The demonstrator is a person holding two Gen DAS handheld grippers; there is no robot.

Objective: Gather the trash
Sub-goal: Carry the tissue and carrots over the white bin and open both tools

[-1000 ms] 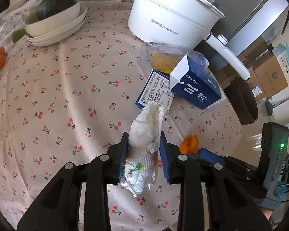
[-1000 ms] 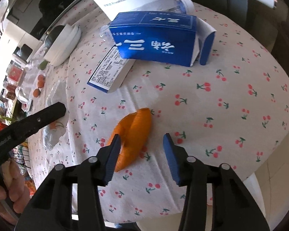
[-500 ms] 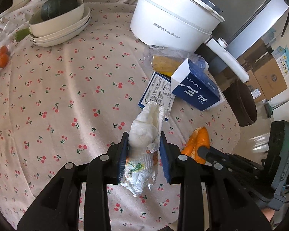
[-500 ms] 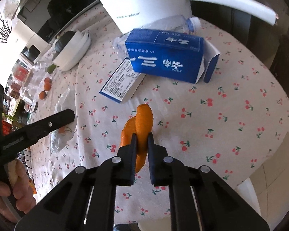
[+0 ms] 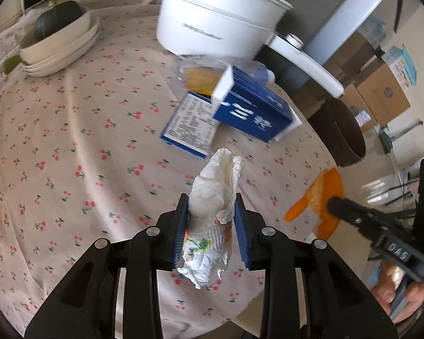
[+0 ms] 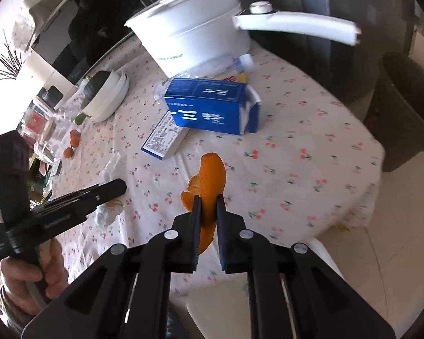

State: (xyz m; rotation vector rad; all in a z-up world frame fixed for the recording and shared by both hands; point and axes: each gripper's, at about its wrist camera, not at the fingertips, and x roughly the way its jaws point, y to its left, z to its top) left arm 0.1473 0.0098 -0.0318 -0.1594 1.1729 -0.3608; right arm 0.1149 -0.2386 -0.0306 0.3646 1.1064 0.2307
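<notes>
On the far left of the table, which has a cloth with small cherries, stands a stack of white bowls with a dark green squash inside. More to the right, the left gripper is clamped on a crumpled white tissue, and it holds this tissue above the cloth. Behind the tissue lies a flat blue box, then a blue carton on its side, and behind them a white pot with a long handle. Further right, the right gripper is closed on an orange peel, lifted from the table near its edge. On the floor at the far right stands a dark bin, well apart from both grippers.
</notes>
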